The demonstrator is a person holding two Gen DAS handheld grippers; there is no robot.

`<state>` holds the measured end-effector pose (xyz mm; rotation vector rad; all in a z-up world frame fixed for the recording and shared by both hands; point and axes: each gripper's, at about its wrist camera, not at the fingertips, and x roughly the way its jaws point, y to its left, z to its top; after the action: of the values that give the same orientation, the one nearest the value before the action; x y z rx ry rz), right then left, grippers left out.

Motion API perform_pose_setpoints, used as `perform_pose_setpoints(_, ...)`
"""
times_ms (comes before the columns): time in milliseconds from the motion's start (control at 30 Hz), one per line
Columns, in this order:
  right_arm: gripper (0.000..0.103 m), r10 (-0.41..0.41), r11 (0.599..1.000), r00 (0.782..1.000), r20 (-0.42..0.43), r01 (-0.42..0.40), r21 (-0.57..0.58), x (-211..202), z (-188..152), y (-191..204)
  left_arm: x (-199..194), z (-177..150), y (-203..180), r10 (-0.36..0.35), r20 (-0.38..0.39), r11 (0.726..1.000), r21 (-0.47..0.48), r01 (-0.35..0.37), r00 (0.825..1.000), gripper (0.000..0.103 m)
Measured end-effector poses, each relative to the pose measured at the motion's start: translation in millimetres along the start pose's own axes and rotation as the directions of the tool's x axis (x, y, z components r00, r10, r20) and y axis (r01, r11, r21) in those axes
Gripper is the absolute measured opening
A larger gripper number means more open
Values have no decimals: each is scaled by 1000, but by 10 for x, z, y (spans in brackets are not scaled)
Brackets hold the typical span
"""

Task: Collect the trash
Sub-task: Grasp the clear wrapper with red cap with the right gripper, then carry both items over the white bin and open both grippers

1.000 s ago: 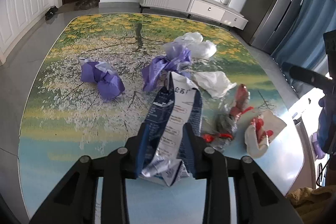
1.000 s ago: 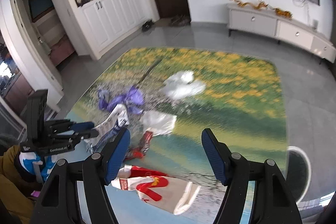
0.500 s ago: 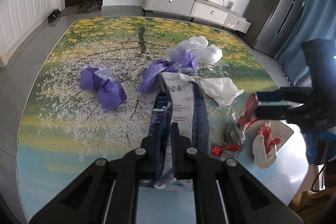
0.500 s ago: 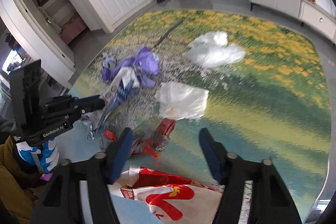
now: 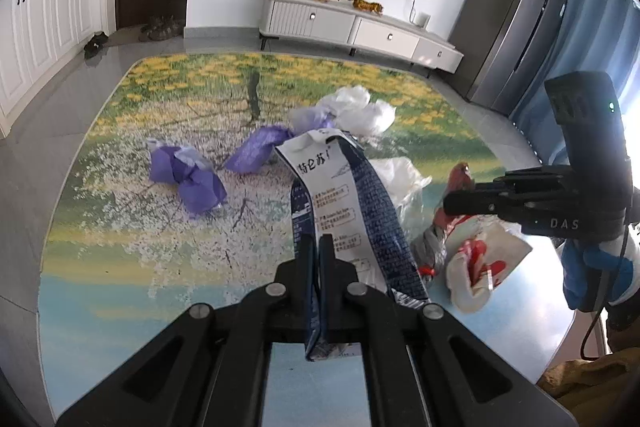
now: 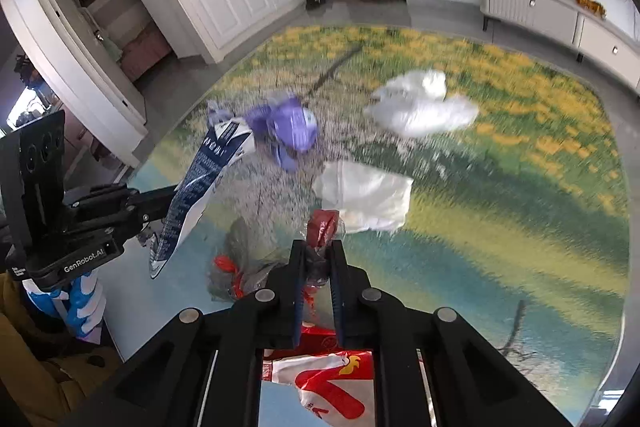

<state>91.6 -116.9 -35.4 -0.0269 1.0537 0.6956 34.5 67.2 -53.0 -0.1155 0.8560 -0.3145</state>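
Both tools matte black plastic w/ silver screws; left tool [image 5: 317, 259] blue pads, "GenRobot.AI" mark; right tool [image 6: 317, 263] "DAS"; blue-white glove [image 6: 82, 301], mustard sleeve [image 6: 36, 367].

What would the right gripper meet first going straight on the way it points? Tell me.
The right gripper, shut on a red-and-clear wrapper, points at the crumpled white plastic bag just beyond; probably that first, though depth is unclear.

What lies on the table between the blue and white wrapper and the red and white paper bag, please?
A crumpled clear plastic bag with red bits lies between the blue and white wrapper and the red and white paper bag, clearest in the left wrist view.
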Motion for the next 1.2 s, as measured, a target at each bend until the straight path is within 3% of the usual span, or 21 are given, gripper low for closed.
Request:
perform_pose_setpoints(333,11,-53,999,985,165,51,15,-616,58,-57,-380,189,-171,4,80,1000,20,-6,997,2)
perform_pose_setpoints(500,11,-105,994,961,257,91,64,-1063,15,-275,-496,397,-355,-13,112,999,48,7,994,2)
perform_pose_setpoints(700,11,-210,975,915,345,168,147,-1667,-200,-693,-439,740,-764,-76,113,993,98,65,991,2)
perform_pose_setpoints(967,11,-375,913,841,390,263,311,-2282,-704,-1413,15,1224,-1862,-231,48,955,204,217,972,2)
perform_pose_setpoints(1200,11,-513,825,791,335,346,447,-2537,-1157,-2075,655,1410,-2867,-315,-62,913,254,320,947,2)
